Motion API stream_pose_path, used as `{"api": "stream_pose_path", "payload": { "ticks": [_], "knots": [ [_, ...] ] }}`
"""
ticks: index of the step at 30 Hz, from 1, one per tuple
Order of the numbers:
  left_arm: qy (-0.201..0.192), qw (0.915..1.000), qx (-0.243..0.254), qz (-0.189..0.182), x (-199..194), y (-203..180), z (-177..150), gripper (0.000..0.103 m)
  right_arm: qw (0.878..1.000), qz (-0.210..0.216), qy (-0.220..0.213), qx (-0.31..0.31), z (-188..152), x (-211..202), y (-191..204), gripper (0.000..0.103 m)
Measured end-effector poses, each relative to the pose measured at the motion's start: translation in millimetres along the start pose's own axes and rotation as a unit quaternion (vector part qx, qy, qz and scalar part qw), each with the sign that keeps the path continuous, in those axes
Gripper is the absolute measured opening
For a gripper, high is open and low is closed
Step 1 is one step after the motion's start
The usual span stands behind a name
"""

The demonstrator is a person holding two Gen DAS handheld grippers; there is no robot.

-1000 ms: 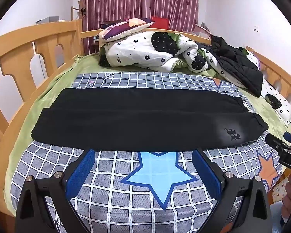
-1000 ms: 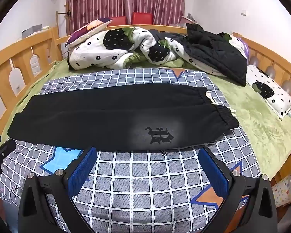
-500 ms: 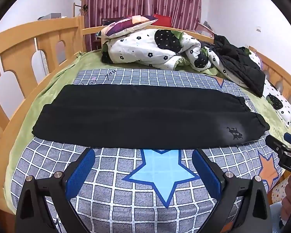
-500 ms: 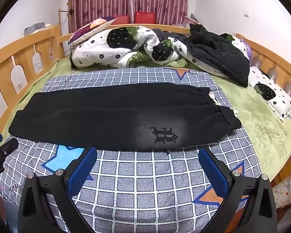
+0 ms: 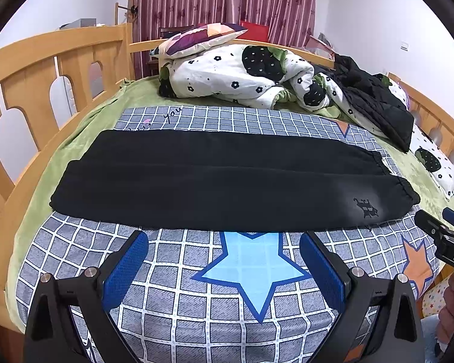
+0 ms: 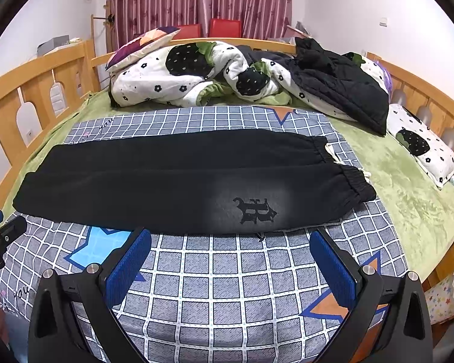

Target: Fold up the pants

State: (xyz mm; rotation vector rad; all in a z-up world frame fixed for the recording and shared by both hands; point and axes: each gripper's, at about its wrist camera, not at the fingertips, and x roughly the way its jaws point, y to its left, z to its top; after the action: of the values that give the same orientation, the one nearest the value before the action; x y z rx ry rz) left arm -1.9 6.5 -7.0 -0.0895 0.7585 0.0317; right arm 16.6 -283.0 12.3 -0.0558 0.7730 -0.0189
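Wooden rails of the bed [image 5: 45, 48] were seen curving round a green blanket [image 6: 408, 199], over which a grey checked sheet [image 5: 196, 311] with blue and orange stars was spread toward the near edge. The black pants [image 5: 215, 187] were laid flat across that sheet, lengthwise from the left side to the right, folded so that one leg lay on the other. The elastic waistband [image 6: 352, 178] was turned toward the right edge of the bed, with a white drawstring showing just beside it, and the cuffs were turned toward the left rail. A pale patch with a dark printed emblem [image 6: 254, 210] was seen on the near leg, close to the waistband. At the far end of the bed a white flowered quilt [image 6: 178, 75] was bundled, a patterned pillow [image 5: 202, 36] was rested on it, and a black jacket [image 6: 342, 90] was thrown over its right side.

The left gripper [image 5: 224, 263] was held over the near edge of the sheet, its blue pads [image 5: 125, 269] spread wide with nothing between them. The right gripper [image 6: 230, 260] was likewise held wide apart and empty, just short of the pants' near edge.
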Motion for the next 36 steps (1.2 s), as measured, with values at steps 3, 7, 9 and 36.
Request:
{"api": "stream_pose_path", "payload": {
  "ticks": [3, 7, 9, 36],
  "knots": [
    [0.0, 1.0, 0.0, 0.0, 0.0, 0.0, 0.0, 0.101, 1.0, 0.0, -0.001, -0.002, 0.7, -0.8, 0.2, 0.102],
    [0.0, 1.0, 0.0, 0.0, -0.1, 0.4, -0.1, 0.101, 1.0, -0.001, -0.002, -0.006, 0.8, -0.6, 3.1, 0.102],
    [0.0, 1.0, -0.001, -0.001, 0.2, 0.2, -0.2, 0.101, 1.0, 0.0, -0.002, -0.005, 1.1, -0.9, 3.0, 0.102],
    [0.001, 1.0, -0.002, -0.001, -2.0, 3.6, -1.2, 0.101, 1.0, 0.0, -0.006, -0.01, 1.4, -3.1, 8.5, 0.102]
  ]
}}
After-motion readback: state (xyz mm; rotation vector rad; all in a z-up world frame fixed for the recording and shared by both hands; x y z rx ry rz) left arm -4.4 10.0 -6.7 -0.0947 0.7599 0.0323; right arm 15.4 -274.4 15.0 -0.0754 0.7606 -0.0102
